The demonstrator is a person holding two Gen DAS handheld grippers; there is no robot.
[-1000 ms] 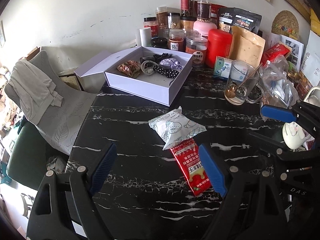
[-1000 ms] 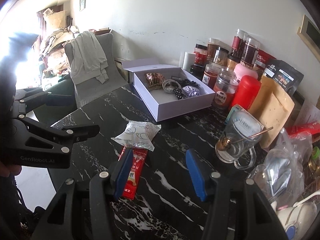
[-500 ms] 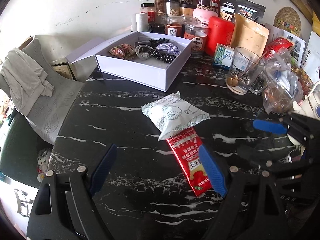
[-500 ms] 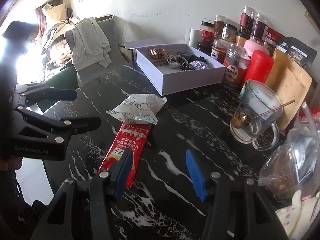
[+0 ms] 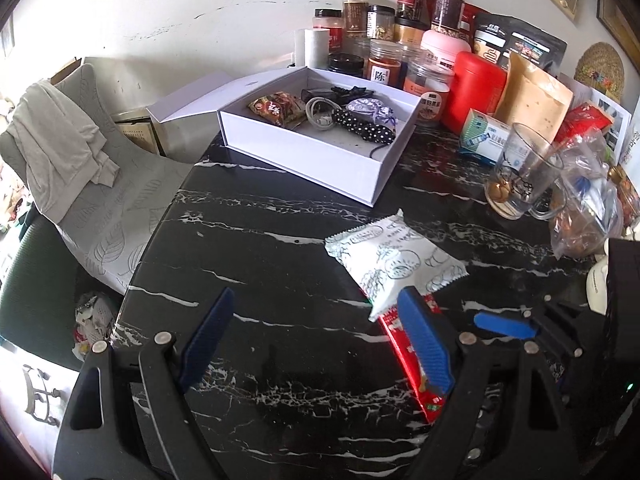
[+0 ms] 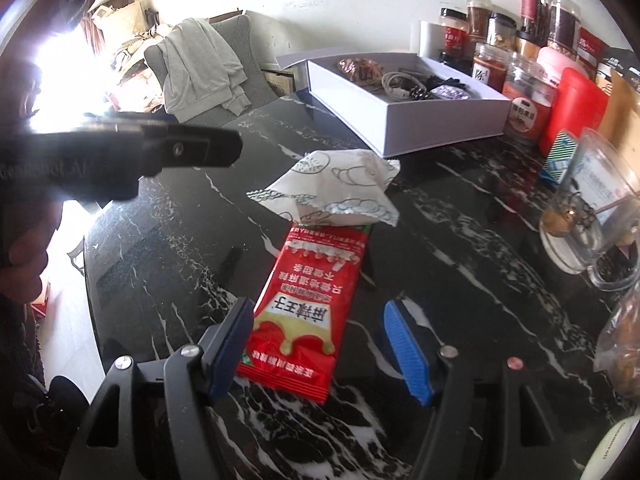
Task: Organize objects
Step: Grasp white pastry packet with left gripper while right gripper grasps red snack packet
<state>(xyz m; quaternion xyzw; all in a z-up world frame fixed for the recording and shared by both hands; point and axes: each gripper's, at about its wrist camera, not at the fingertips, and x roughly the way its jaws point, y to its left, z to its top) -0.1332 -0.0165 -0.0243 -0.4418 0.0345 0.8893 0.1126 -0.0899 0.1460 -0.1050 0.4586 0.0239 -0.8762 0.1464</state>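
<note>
Black marble table (image 6: pixel 168 240) bears an open white cardboard box (image 5: pixel 320 156); nearer, a white printed snack pouch (image 6: pixel 340 196) overlaps a long red foil packet (image 6: pixel 308 304), straddled untouched by the wide-open right gripper (image 6: pixel 320 344); left gripper (image 5: pixel 316 344) spread, empty

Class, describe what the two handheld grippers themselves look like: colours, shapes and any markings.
The left gripper and the right gripper each have a black angular frame with silver rivets and two ribbed blue finger pads. Pale lettering, too blurred to read, marks the left one's side.
</note>
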